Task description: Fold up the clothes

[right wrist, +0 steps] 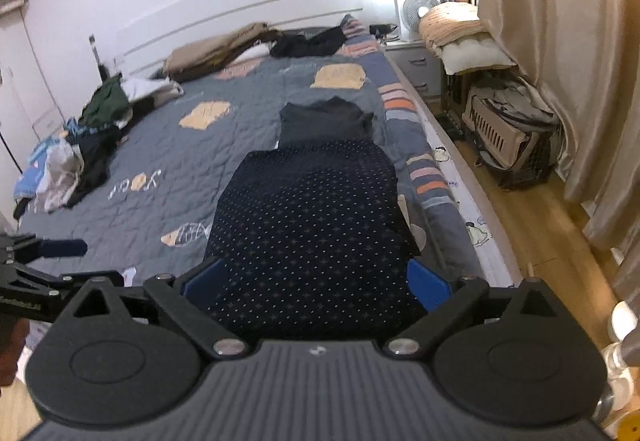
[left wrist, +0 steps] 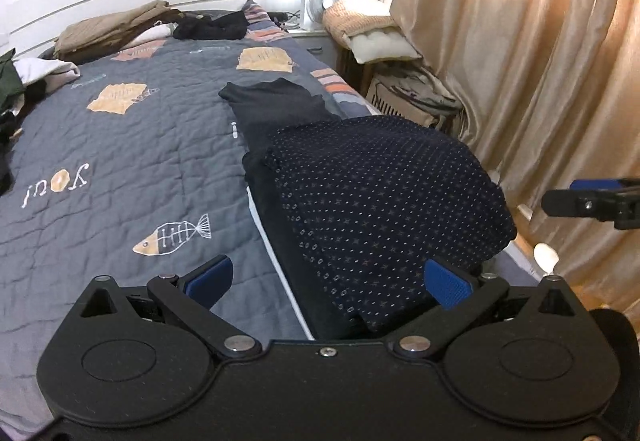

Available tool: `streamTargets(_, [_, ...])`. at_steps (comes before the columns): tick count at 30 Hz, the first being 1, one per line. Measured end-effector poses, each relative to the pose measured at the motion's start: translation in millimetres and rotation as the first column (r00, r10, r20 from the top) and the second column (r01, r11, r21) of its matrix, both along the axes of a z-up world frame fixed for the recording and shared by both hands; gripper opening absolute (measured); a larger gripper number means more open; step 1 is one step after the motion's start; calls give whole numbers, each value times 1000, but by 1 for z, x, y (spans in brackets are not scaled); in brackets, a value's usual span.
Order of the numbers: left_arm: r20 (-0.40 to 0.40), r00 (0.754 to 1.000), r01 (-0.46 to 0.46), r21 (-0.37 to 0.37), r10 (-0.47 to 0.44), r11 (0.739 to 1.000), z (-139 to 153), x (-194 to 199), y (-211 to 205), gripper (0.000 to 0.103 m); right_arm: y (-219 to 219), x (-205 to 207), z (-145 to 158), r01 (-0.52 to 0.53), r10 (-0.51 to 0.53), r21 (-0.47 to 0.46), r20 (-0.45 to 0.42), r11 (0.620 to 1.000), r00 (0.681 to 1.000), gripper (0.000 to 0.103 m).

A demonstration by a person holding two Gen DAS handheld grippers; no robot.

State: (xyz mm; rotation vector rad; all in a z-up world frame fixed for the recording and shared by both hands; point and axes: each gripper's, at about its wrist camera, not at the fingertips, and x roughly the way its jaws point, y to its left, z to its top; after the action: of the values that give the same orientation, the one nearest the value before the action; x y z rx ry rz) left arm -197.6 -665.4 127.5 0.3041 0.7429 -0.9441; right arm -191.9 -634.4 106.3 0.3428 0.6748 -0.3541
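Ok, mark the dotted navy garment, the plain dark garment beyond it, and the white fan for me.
dotted navy garment (right wrist: 308,217), right wrist view, middle of its folded top face.
plain dark garment (right wrist: 324,123), right wrist view, centre of the part showing beyond the dotted one.
white fan (left wrist: 322,3), left wrist view, on its round grille.

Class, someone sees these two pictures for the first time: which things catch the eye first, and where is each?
First, the dark dotted garment, folded on the near right side of the bed, lying partly over a plain dark garment. Next, the grey quilt with its fish drawing and yellow patches. Then the heap of unfolded clothes at the bed's left edge, and the tan curtain on the right.
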Motion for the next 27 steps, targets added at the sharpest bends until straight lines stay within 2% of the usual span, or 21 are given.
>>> streamTargets(7, [-22,999,35,8,-35,999,5,-1,2,103,20,11,10,-32,27,-57,-79,998,996,98])
streamTargets(14, [-21,998,68,25,-67,997,7,-10,-1,103,24,8,20,-37,35,-27,-91,999,995,98])
streamTargets(27, [-25,995,97,56,-96,994,22,-21,-7,103,42,-2,40,-85,81,-33,-103,996,991,98])
